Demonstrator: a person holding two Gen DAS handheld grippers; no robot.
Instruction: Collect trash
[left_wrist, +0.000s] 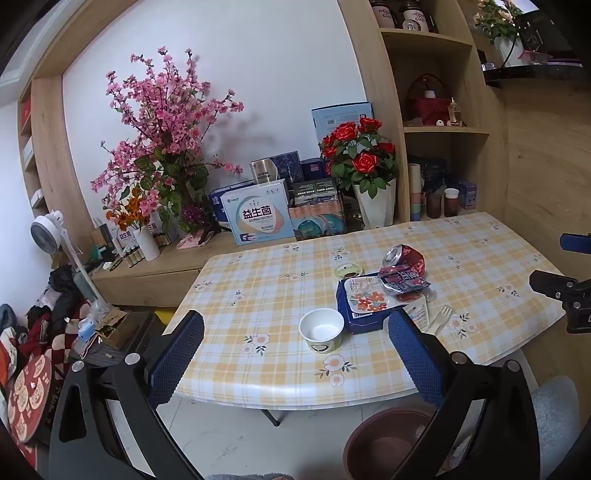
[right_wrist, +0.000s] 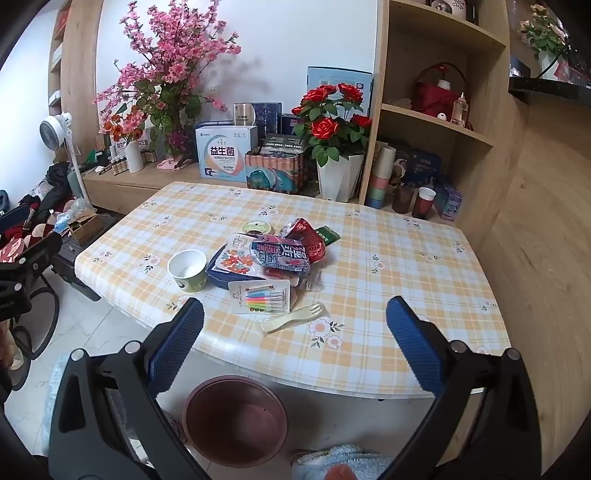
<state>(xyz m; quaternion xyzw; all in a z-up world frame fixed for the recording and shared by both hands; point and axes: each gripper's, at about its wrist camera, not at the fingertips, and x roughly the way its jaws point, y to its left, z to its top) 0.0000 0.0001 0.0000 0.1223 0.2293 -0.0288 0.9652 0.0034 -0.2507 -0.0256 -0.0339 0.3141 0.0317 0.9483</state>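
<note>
Crowding the paper cup (right_wrist: 187, 270): flattened can (right_wrist: 306, 240), wrappers; both grippers' fingers (right_wrist: 176, 341) spread empty.

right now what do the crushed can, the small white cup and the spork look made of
Crushed can: thin metal, likely aluminium; glossy red print, dented walls, silvery top.
White cup: looks like paper; matte white inside, rolled rim, printed green outside.
Spork: pale plastic, slightly translucent with a soft sheen.
</note>
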